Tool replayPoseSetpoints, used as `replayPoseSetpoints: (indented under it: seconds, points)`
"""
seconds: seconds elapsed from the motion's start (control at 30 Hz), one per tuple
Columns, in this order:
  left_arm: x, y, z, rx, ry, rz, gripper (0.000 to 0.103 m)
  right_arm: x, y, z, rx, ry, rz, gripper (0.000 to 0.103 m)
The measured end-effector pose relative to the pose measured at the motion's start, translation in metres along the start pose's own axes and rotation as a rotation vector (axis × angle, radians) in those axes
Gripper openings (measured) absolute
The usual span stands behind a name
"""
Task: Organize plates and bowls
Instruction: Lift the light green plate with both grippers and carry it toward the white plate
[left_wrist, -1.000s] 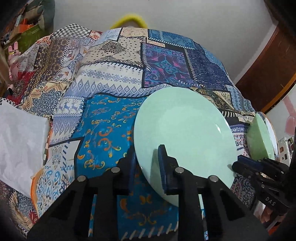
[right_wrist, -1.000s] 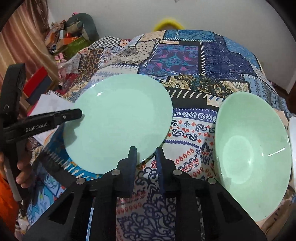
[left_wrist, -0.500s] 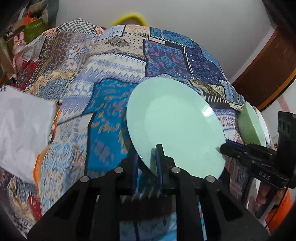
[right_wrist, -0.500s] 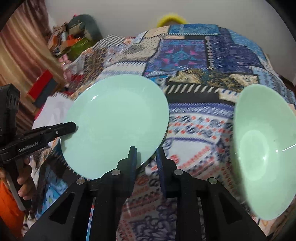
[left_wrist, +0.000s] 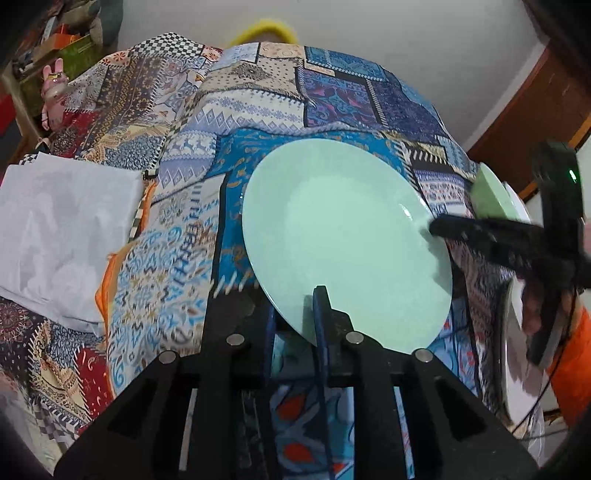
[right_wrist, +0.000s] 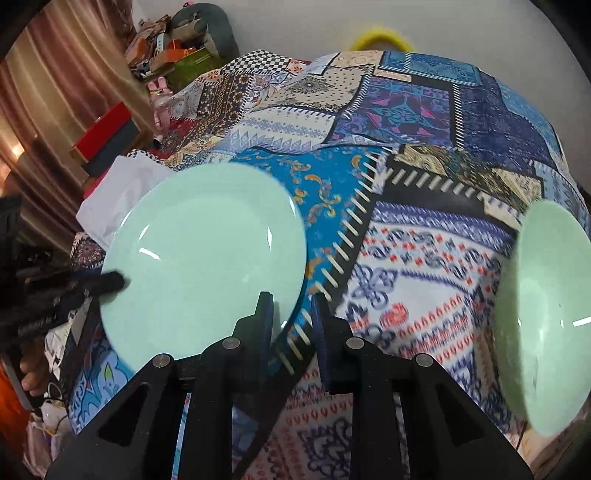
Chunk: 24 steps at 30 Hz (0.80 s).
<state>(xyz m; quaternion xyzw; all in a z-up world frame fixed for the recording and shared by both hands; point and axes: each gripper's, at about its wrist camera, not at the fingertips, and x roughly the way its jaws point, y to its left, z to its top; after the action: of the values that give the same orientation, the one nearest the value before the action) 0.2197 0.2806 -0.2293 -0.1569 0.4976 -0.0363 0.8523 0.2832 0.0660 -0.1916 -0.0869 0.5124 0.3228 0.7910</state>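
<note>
Gripping: left gripper (left_wrist: 295, 314) fingers clamp plate (left_wrist: 343, 236) near rim
Right gripper (right_wrist: 293, 317): fingers narrow, pinching nothing
Room: patchwork bed (right_wrist: 424, 122) bare beyond; bowl (right_wrist: 543, 317) by right edge

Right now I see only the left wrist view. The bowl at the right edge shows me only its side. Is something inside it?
Observer: No. The right wrist view looks into the bowl, and it is empty.
Operator: Does the right gripper hold the plate?
Observer: The plate's rim reaches into the narrow gap between that gripper's fingers. I cannot confirm that they pinch it.
</note>
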Motion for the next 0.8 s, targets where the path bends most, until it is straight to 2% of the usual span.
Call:
replayPoseSetpoints:
  seconds: [0.23,0.4,0.53,0.8]
  points:
    - [-0.009,0.001,-0.015,0.031,-0.008,0.022,0.023,0.017,0.016,0.005,-0.062,0.024,0.014,0.020]
    - [-0.007,-0.004,-0.014,0.044,-0.019,0.092,0.026,0.019,0.019,0.007,-0.056,0.019,0.015,0.023]
    - [-0.004,-0.005,-0.012,0.026,-0.018,0.136,0.027,0.013,0.019,-0.001,-0.059,0.011,0.028,0.019]
    - [-0.007,-0.010,-0.021,-0.001,0.000,0.115,0.027,-0.015,0.026,-0.032,-0.096,-0.016,0.024,0.018]
